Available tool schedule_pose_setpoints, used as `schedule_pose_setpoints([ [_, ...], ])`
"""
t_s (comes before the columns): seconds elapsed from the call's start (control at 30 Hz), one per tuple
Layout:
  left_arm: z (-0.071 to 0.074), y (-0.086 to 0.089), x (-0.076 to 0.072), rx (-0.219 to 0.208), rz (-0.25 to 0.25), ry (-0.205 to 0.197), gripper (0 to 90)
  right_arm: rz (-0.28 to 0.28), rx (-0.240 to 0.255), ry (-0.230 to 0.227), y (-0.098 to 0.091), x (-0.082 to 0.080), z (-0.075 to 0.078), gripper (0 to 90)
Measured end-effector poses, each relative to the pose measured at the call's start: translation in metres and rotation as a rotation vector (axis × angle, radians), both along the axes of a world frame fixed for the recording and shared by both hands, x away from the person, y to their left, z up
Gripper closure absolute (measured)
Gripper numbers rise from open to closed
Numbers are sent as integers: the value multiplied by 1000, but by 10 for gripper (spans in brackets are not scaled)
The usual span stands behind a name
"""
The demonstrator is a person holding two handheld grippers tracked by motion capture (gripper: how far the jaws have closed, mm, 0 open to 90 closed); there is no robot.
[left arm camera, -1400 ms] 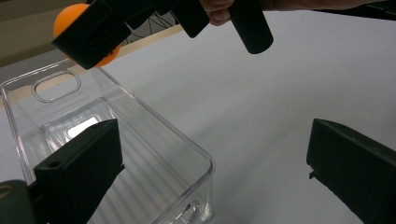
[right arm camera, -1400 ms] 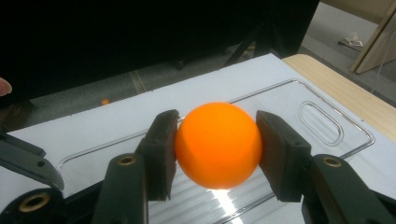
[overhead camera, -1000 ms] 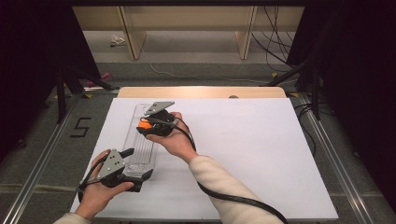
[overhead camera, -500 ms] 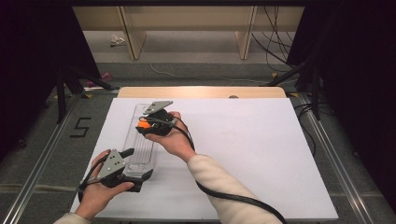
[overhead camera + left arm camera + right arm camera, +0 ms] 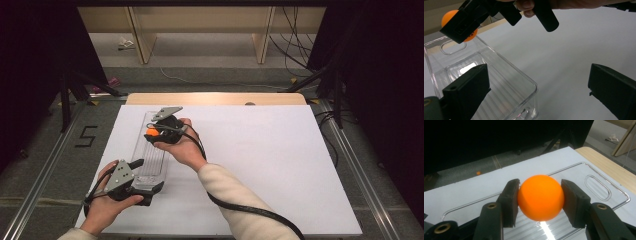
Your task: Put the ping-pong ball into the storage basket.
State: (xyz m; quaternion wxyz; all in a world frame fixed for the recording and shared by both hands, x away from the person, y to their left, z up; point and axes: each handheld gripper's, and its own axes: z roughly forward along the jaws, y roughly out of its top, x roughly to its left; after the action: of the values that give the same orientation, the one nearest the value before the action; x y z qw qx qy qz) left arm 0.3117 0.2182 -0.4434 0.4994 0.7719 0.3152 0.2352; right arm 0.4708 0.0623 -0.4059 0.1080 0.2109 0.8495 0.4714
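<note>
Below the right gripper [image 5: 540,202], which clamps the orange ball [image 5: 541,197], the clear tray [image 5: 150,150] lies open-topped, so the way straight down is free. The tray's thin walls ring that drop. Toward the person, the left gripper [image 5: 142,187], jaws spread, straddles the tray's near end wall and blocks that end. To the right gripper's right, the white surface [image 5: 280,160] is bare and open.

Looking along our right gripper [image 5: 540,202], we see its two black jaws pressed against either side of an orange ball [image 5: 540,197], held above a clear plastic tray [image 5: 599,187] that lies on the white desk [image 5: 461,192] near its wooden far edge.
</note>
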Motion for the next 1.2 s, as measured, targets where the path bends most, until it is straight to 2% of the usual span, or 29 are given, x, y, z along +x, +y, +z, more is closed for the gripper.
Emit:
schedule_pose_setpoints([
  [1.2, 0, 0, 0, 2, -3, 2, 34, 1, -30, 10, 15, 9, -6, 512],
])
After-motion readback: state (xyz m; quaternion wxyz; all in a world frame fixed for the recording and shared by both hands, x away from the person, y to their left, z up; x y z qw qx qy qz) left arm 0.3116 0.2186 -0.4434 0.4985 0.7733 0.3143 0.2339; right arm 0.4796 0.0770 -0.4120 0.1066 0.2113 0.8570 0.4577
